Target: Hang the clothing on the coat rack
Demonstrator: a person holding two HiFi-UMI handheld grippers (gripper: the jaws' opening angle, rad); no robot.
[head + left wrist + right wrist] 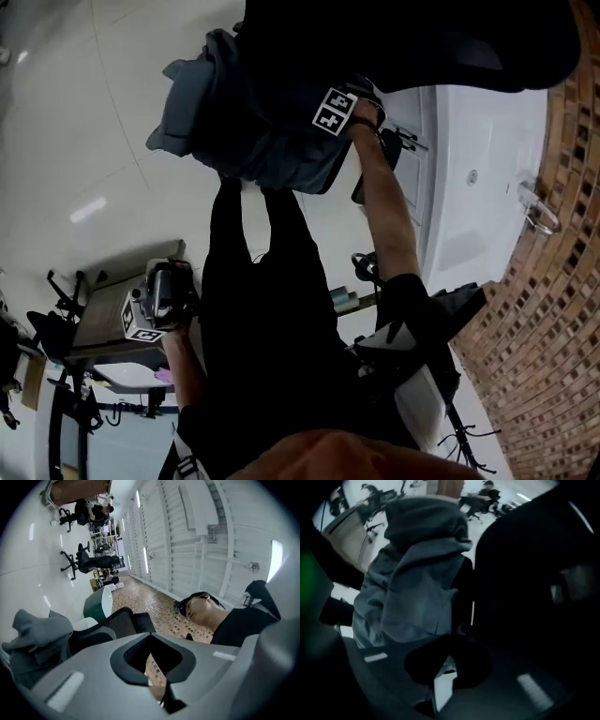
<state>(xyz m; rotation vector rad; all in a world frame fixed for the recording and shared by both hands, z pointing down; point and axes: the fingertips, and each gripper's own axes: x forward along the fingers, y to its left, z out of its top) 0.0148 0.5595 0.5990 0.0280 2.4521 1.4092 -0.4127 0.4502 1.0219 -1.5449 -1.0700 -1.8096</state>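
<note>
Fingers [384,681] of the right gripper [452,638] look pinched shut on the grey clothing [234,122], so it hangs bunched above the floor [75,112], not dragging. Left gripper [150,634] is held apart, fingers shut on nothing, out of the way.

In the head view the garment [244,122] sits at the top, just left of the right gripper [333,117] and touching it. The left gripper [167,286] is well apart, lower left, in front of a desk [103,328]. A brick surface [553,309] runs down the right edge, with a white cabinet [469,169] beside it. In the left gripper view the garment lies at the left — office chairs [86,562] behind it, a panelled wall [197,536] to the right.
</note>
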